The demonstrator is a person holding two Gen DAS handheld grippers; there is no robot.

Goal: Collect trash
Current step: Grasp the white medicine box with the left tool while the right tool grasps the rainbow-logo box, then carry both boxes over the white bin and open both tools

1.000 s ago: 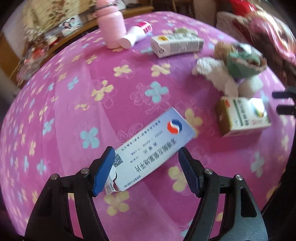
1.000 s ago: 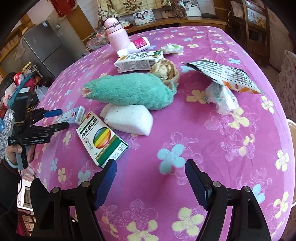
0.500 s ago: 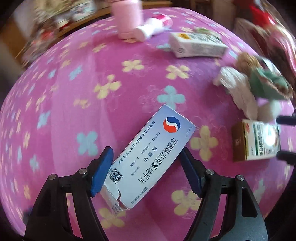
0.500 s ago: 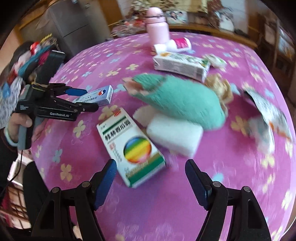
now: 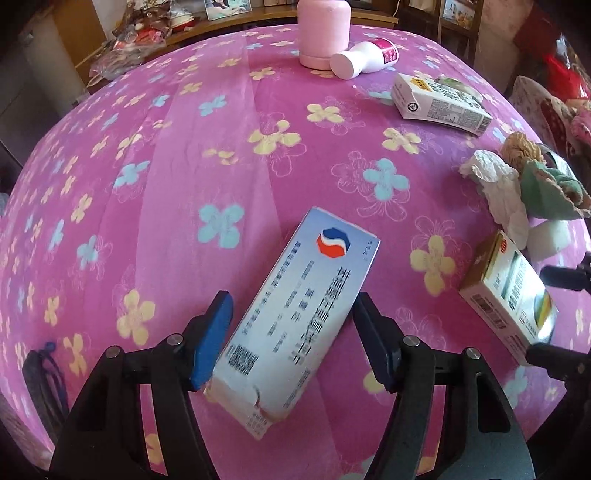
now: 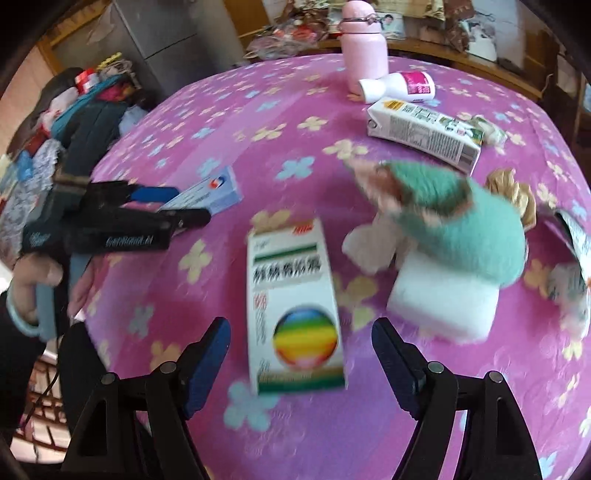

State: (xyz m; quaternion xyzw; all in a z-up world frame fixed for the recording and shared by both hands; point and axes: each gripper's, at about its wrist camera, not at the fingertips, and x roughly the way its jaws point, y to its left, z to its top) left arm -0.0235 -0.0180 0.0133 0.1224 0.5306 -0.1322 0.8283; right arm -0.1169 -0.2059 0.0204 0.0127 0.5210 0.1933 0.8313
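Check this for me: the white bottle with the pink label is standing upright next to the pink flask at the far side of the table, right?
Not quite. The white bottle with the pink label is lying on its side, not standing upright. The rest holds: it sits beside the pink flask at the far side of the table. The left wrist view shows it clearly.

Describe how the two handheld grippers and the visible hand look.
Both the left gripper and right gripper have black plastic frames with silver pivot screws and two fingers faced with blue pads. The left gripper body carries white lettering, blurred here. The hand wears a pale bracelet and a dark sleeve.
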